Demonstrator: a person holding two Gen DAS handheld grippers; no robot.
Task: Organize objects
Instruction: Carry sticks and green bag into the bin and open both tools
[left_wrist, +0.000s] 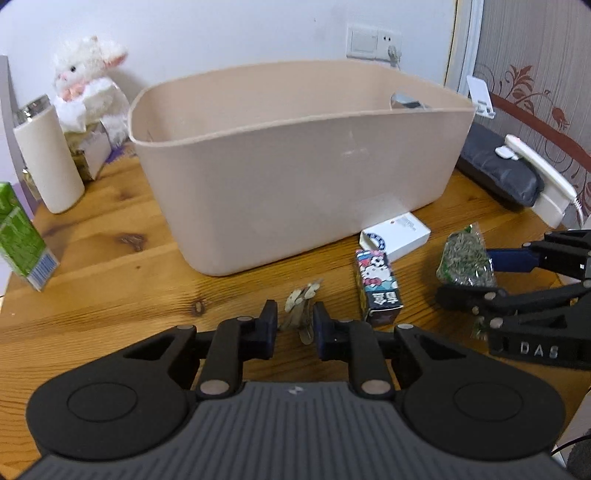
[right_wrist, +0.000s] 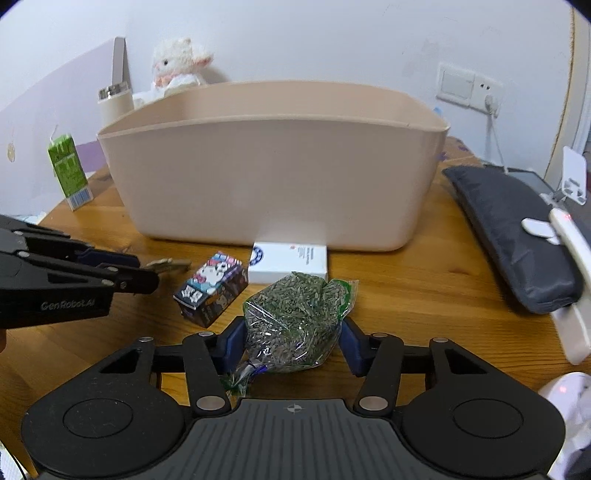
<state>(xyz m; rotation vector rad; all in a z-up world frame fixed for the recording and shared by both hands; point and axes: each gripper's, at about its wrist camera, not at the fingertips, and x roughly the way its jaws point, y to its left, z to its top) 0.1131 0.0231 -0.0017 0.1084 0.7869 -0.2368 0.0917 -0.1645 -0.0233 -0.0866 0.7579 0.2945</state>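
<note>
A beige plastic bin stands in the middle of the wooden table; it also shows in the right wrist view. My left gripper has its jaws on either side of a small pale hair clip, lying on the table; contact is unclear. My right gripper is closed on a clear bag of green tea leaves, also visible in the left wrist view. A Hello Kitty box and a white box lie before the bin.
A green carton, a cream tumbler and a white plush lamb stand at the left. A dark pouch and a white device lie at the right, near the table edge.
</note>
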